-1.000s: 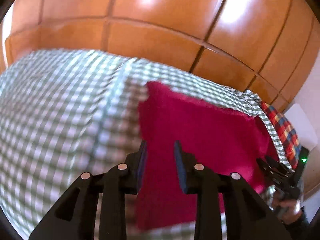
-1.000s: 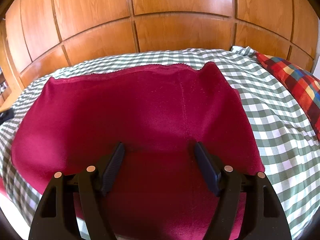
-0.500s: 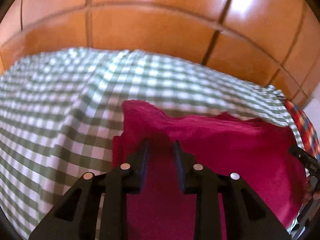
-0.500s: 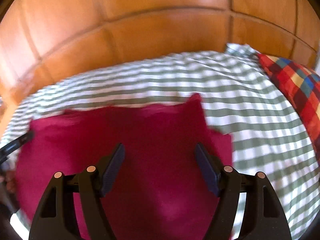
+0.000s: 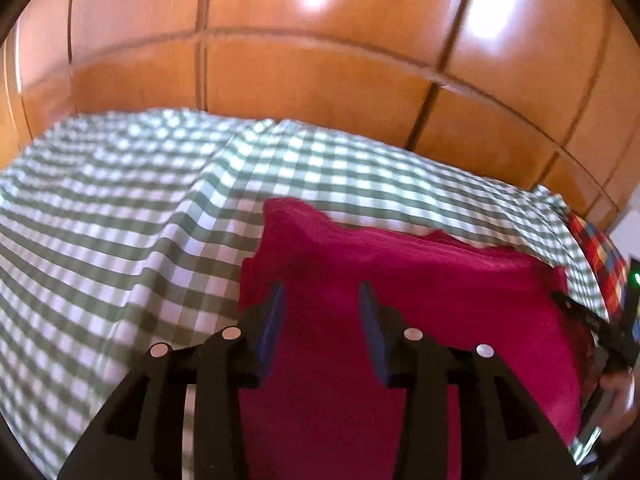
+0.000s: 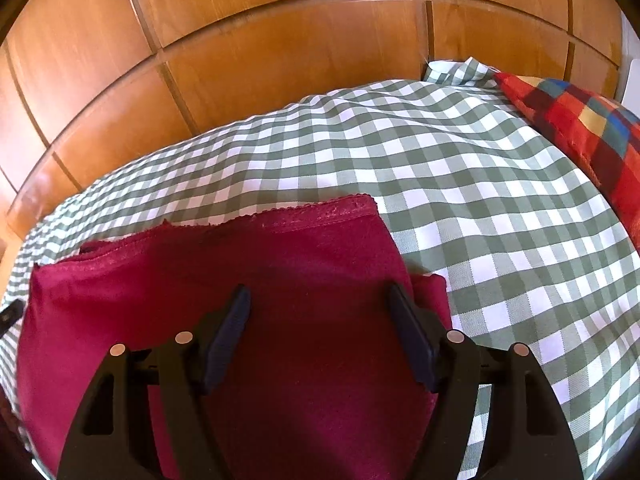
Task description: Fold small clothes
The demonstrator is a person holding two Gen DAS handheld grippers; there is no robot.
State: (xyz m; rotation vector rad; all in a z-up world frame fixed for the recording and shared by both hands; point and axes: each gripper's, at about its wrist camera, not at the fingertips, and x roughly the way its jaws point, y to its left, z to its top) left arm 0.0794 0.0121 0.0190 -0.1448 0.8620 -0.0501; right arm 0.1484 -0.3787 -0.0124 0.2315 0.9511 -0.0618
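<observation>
Though folded, cloth (image 6: 248, 300) under open jaws.

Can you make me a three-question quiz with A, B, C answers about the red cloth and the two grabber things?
1. Where does the red cloth lie?
A. on the checked bedspread
B. on the floor
C. on a chair

2. What colours are the bedspread's squares?
A. blue and yellow
B. green and white
C. black and pink

3. How are the right gripper jaws?
A. shut on the cloth
B. holding a sock
C. open, holding nothing

Answers:
1 A, checked fabric shows around the cloth's edges.
2 B, green and white squares cover it.
3 C, a wide gap shows between the jaws, above the cloth.
</observation>
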